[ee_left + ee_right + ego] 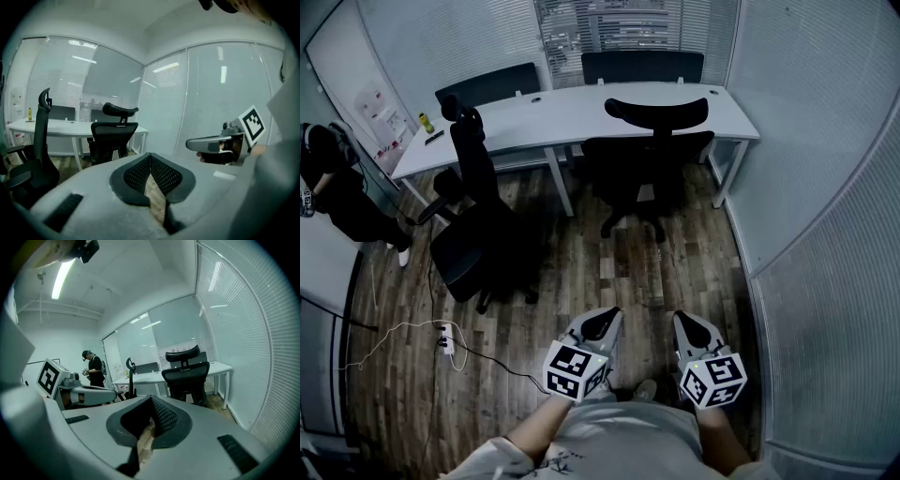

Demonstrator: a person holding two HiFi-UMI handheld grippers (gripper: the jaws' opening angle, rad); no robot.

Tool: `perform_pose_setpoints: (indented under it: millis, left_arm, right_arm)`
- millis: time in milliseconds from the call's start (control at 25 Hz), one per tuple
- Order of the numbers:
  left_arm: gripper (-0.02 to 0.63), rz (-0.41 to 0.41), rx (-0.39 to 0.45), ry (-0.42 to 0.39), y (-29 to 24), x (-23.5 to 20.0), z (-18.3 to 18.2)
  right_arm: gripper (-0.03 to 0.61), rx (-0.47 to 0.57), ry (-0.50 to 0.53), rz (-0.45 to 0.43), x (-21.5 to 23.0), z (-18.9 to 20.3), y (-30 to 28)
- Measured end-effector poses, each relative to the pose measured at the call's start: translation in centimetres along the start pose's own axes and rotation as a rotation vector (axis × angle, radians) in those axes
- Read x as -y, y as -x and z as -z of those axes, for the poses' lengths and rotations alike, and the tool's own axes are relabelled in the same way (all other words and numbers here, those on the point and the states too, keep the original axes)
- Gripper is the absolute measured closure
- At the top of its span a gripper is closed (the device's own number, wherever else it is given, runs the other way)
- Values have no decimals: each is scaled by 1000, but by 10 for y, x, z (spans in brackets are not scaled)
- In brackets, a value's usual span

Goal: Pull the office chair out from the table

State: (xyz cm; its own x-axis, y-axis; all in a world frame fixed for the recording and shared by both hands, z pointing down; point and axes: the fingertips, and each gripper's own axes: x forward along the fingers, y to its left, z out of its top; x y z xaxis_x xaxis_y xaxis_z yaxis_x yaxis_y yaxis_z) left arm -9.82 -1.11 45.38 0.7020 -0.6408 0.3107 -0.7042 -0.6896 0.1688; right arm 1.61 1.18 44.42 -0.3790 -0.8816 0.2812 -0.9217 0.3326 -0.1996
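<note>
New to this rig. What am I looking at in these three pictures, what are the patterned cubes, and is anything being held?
No robot: a person holds a two-jaw gripper in each hand; the patterned cubes belong to them. The head view looks down from the person's head at the left gripper and right gripper. The other two views come from cameras riding on each gripper. Both have jaws together, holding nothing. Ahead, a white table carries a yellow bottle; one office chair is tucked against it, a second chair stands pulled out.

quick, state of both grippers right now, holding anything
Left gripper: shut, jaws together, holding nothing.
Right gripper: shut, jaws together, holding nothing.
</note>
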Motion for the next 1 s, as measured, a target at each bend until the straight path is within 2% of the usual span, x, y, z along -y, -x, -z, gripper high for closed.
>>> perform_pose_setpoints:
  millis: [600,1000]
  left_arm:
    - [603,2,3,-5,-18,32,-1]
    - [603,-28,13,19,-29,54,6]
  right_arm:
    - [572,12,-8,13,33,1,25]
    - [572,27,21,-53,49,6,43]
